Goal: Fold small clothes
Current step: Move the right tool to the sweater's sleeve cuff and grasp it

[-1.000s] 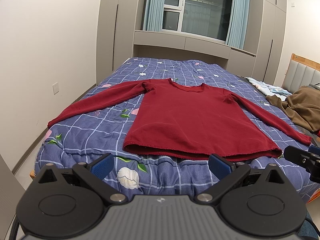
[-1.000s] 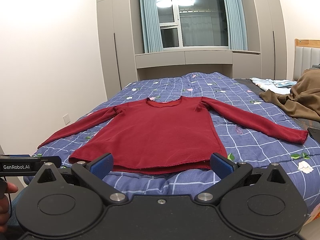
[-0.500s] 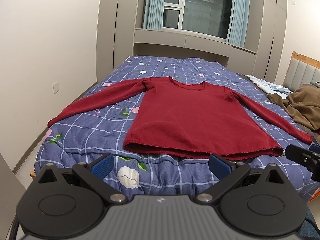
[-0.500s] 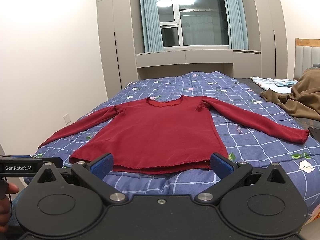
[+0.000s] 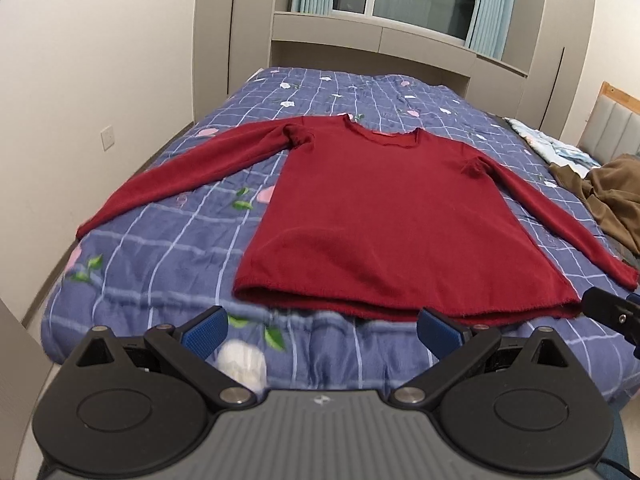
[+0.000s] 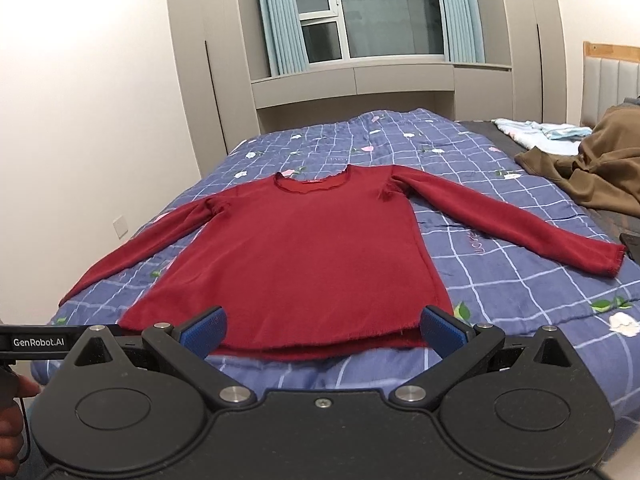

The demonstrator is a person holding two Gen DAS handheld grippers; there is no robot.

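A dark red long-sleeved top lies flat on the bed, face up, both sleeves spread out to the sides and its hem nearest me. My left gripper hovers open just short of the hem, nothing between its blue pads. In the right wrist view my right gripper is open too, its fingers framing the hem from above the bed's near edge. Neither gripper touches the cloth.
The bed carries a blue checked quilt with flowers. A brown garment and pale clothes lie at the right. A white wall runs along the left; cupboards and a window stand behind. A person's hand shows at lower left.
Both grippers have moved forward and tipped down toward the top's hem, so the top fills more of each view. The top itself has not moved.
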